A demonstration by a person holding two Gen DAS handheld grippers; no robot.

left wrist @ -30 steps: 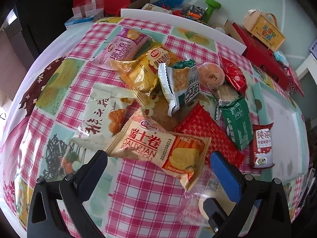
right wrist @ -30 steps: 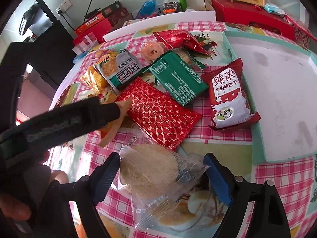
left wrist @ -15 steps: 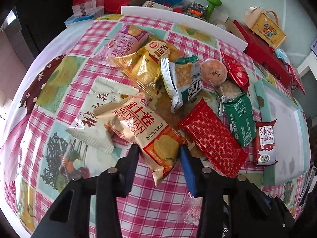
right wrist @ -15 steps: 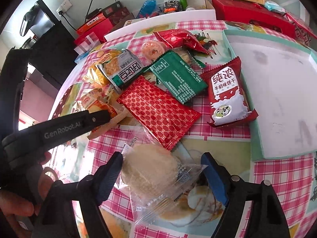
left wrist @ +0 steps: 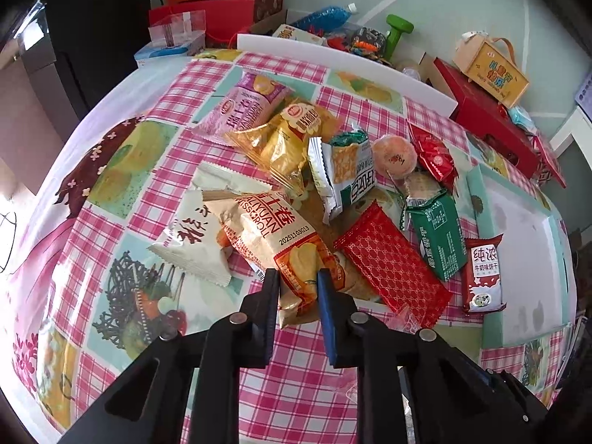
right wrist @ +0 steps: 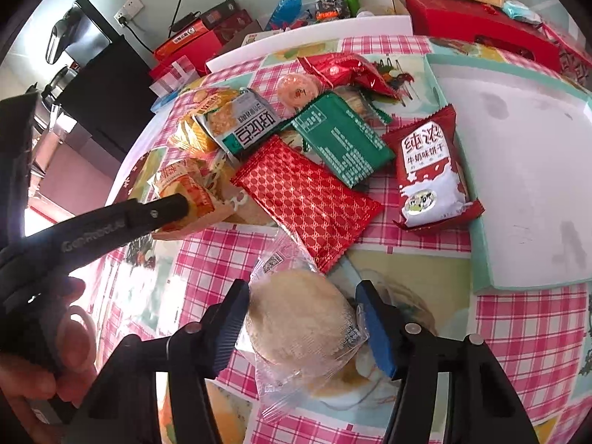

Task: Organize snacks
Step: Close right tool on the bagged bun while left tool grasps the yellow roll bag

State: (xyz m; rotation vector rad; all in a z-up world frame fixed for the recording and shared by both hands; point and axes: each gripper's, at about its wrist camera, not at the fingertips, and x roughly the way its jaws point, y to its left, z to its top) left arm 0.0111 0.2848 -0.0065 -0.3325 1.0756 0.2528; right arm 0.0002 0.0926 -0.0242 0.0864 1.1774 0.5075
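Note:
My left gripper [left wrist: 296, 288] is shut on the lower end of a beige and orange Swiss roll packet [left wrist: 266, 233], which tilts up off the checked tablecloth. The right wrist view shows that packet [right wrist: 185, 188] under the left gripper's black finger [right wrist: 148, 214]. My right gripper [right wrist: 305, 320] has its blue pads against both sides of a round pale cake in a clear wrapper [right wrist: 299, 340], low over the cloth. A white tray with a teal rim [right wrist: 518, 185] lies to the right.
The snack pile holds a red patterned packet [left wrist: 392, 262], a green packet [left wrist: 440, 236], a red milk biscuit packet [left wrist: 484, 277] at the tray's edge, a white packet [left wrist: 192, 233] and a yellow bag [left wrist: 288, 140]. Red boxes [left wrist: 488, 118] stand past the far edge. A hand [right wrist: 37, 370] holds the left gripper.
My left gripper has shut on the Swiss roll packet and raised its end. My right gripper's fingers have narrowed from wide open onto the round cake's wrapper.

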